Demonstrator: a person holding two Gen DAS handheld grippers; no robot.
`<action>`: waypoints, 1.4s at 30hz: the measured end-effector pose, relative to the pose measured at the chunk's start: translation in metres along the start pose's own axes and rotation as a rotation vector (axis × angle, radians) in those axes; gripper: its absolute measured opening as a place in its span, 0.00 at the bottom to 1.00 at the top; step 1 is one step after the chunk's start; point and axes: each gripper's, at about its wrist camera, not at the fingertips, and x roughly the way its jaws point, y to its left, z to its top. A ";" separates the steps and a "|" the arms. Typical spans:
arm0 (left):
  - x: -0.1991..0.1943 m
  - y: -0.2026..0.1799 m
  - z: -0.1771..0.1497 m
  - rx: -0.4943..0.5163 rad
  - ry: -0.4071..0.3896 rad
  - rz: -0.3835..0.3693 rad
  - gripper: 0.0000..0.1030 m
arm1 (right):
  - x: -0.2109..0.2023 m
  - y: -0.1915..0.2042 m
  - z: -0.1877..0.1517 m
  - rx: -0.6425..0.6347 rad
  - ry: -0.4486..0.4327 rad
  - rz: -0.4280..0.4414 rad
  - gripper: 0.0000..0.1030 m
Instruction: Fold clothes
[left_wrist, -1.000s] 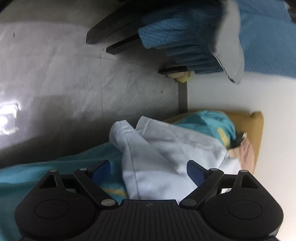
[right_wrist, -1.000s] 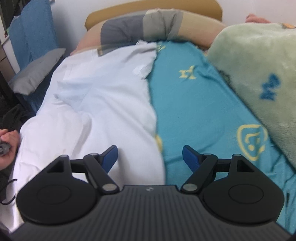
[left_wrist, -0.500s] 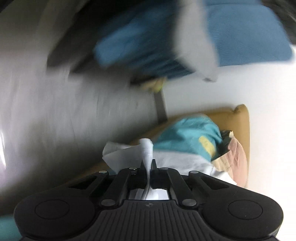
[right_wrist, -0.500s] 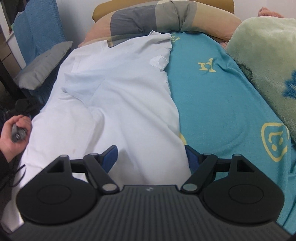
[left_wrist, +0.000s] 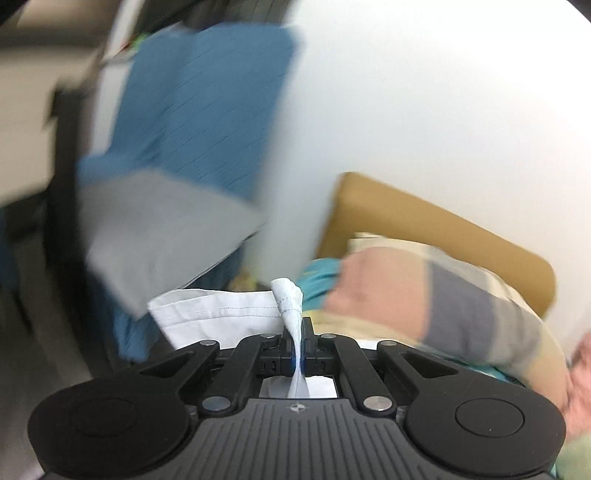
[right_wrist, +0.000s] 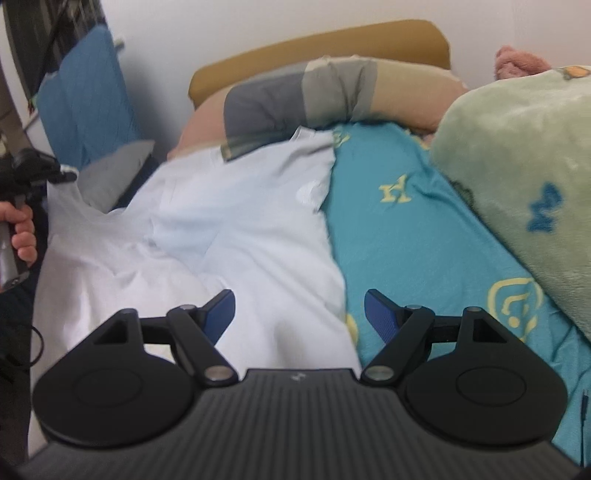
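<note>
Left wrist: left claw (left_wrist: 298, 349) pinching the white shirt (left_wrist: 218, 317) hem.
Right claw (right_wrist: 300, 314) hangs wide open over the shirt on the bed (right_wrist: 406, 236).

Smooth white woven cloth shirt (right_wrist: 221, 236); fluffy green fleece blanket (right_wrist: 517, 155); matt black ribbed plastic gripper (right_wrist: 299, 314) body.

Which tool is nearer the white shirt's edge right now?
Left. The left tool is shut on the white shirt, pinching its hem. The right tool hovers open above its near end.
</note>
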 end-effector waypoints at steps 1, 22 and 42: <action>-0.008 -0.021 0.005 0.045 -0.011 -0.008 0.02 | -0.004 -0.004 0.001 0.015 -0.009 0.002 0.76; 0.045 -0.266 -0.149 0.375 0.236 -0.117 0.53 | -0.001 -0.114 0.000 0.332 -0.019 -0.062 0.77; -0.239 -0.041 -0.107 0.088 0.189 -0.112 0.79 | -0.055 -0.048 -0.014 0.148 0.065 0.409 0.73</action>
